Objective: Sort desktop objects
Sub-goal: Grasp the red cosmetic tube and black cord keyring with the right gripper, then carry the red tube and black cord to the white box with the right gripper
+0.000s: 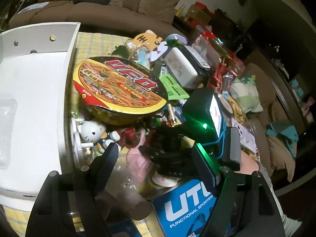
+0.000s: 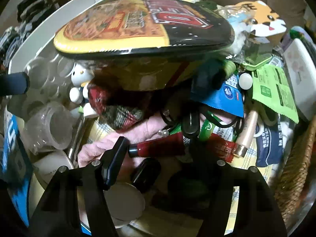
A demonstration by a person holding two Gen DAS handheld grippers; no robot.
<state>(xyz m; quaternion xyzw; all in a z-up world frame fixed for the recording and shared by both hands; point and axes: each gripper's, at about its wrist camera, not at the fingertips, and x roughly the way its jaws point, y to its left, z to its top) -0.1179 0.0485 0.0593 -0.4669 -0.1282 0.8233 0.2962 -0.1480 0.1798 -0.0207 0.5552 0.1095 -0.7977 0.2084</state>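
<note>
A cluttered heap covers the table. A round UFO noodle bowl (image 1: pixel 120 85) (image 2: pixel 142 23) lies tilted on top of it. My right gripper (image 2: pixel 158 148) points steeply down into the heap, jaws apart. A red tube (image 2: pixel 158 147) lies crosswise between its fingers, its black cap beside the left fingertip (image 2: pixel 118 152); no pad visibly presses it. My left gripper (image 1: pixel 158 158) hangs open above a pink cloth (image 1: pixel 138 158), holding nothing. The black housing with a green light (image 1: pixel 203 118) of the right-hand tool fills the space ahead of it. A white cat figure (image 1: pixel 90 132) (image 2: pixel 81 77) stands under the bowl's rim.
A white tray (image 1: pixel 35 98) lies left of the heap, a blue UTO packet (image 1: pixel 187 203) at the near edge. A tiger card (image 2: pixel 264 21), green sachet (image 2: pixel 274 92), plaid cloth (image 2: pixel 118 106), clear cups (image 2: pixel 55 126) and a wicker basket (image 2: pixel 296 167) crowd round the right gripper.
</note>
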